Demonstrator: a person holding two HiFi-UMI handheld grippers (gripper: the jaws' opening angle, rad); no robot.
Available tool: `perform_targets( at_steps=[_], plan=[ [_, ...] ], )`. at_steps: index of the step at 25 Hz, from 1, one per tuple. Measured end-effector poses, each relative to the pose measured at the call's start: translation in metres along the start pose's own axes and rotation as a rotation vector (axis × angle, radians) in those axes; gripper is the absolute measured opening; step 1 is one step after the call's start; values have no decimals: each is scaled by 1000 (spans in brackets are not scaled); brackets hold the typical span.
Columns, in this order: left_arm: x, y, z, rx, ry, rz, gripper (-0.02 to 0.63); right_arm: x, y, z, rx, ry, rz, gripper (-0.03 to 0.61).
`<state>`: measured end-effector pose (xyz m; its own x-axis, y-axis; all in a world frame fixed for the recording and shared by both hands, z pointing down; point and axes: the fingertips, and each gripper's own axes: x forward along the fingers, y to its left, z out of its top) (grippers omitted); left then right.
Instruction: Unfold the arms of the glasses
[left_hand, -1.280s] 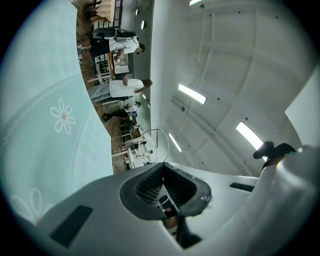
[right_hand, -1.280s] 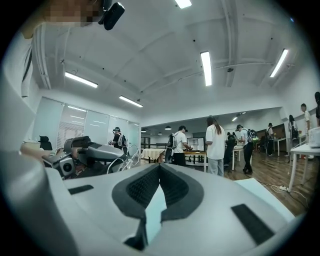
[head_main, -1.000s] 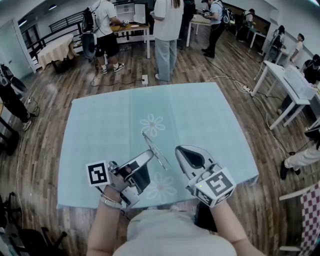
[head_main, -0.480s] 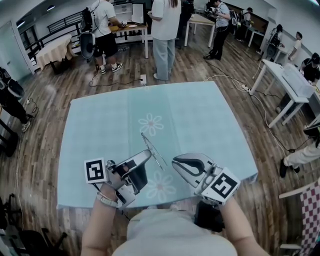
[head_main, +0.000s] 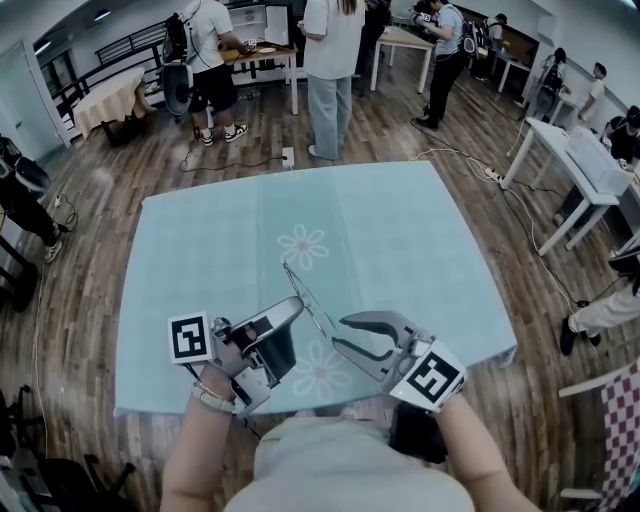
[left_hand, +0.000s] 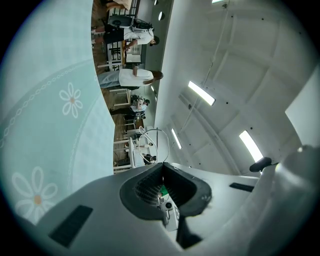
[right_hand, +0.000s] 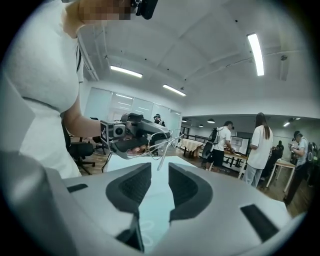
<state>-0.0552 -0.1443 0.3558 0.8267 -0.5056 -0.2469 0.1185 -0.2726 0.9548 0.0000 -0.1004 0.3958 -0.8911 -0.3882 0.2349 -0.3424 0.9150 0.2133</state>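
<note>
left gripper (head_main: 293, 306) clamped the thin wire-framed glasses (head_main: 303, 286); right gripper (head_main: 341, 333), just right of them, was opening its jaws, nothing between.

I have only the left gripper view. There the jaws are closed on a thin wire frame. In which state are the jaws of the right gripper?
Observer: The right gripper has its jaws apart and opening; no pad presses on anything.
Operator: Where is the arm that it must unfold?
Observer: In the right gripper view, one thin arm of the glasses slants down from the frame, and its tip ends just ahead of the gap between those jaws.
Operator: Do the glasses lie on the table?
Observer: No. The left gripper holds them up in the air, over the near part of the light blue tablecloth.
</note>
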Motion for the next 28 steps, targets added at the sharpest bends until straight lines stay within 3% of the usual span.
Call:
perform_targets(
  at_steps=[8,28],
  plan=[
    [1,-1,0,-13,3,-7,9,3,1,-4,6,0,-17,27],
    [-1,-1,-9,-35,38,-14,9,-17,-29,-12,50,-29,-113,18]
  ],
)
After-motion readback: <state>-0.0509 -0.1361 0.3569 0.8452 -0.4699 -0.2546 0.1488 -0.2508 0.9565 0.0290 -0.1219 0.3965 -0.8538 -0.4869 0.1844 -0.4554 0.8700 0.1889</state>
